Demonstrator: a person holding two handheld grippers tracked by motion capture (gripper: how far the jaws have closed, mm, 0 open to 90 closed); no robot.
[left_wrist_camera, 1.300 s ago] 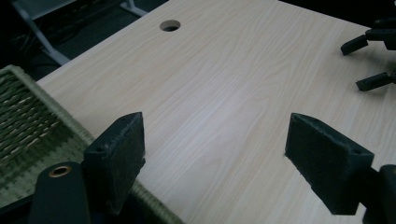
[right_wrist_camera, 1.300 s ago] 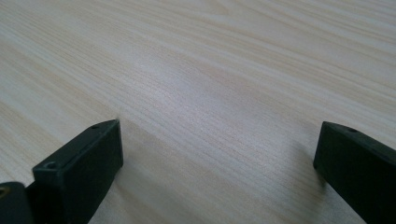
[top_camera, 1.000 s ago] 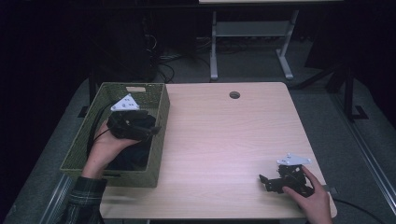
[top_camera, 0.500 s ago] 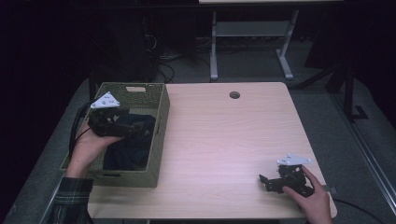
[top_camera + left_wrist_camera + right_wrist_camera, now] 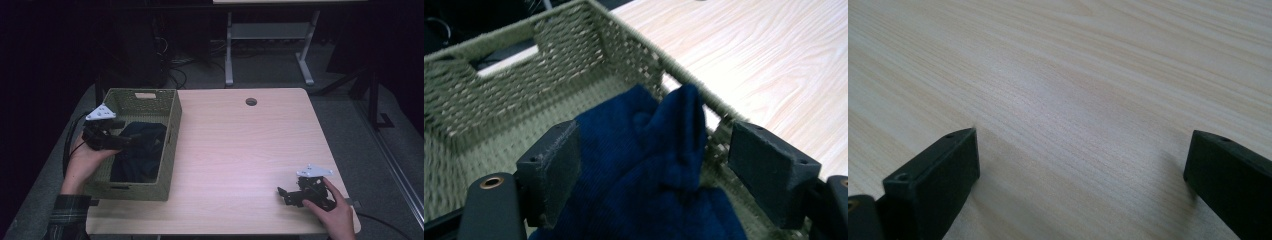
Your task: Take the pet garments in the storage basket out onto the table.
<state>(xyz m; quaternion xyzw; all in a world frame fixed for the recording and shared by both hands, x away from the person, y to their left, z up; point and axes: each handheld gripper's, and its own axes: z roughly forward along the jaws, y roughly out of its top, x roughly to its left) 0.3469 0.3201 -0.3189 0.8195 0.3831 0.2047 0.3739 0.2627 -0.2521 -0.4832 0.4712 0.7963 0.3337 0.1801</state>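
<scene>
My left claw (image 5: pixel 649 165) hangs over the basket (image 5: pixel 170 131) with its jaws apart, the blue cloth (image 5: pixel 649 150) bunched between them, not yet pinched. I judge I'm lining up the grab: next I lower and clamp on that raised fold. My right claw (image 5: pixel 300 192) rests apart on the table (image 5: pixel 240 145).

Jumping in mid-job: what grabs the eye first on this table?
The woven green basket at the table's left edge stands out, with a dark blue cloth bunched inside it. The left gripper reaches in over the basket's left wall, its jaws wide apart on either side of a raised fold of the cloth. The right gripper rests at the near right corner of the pale wooden table, jaws open over bare wood.
</scene>
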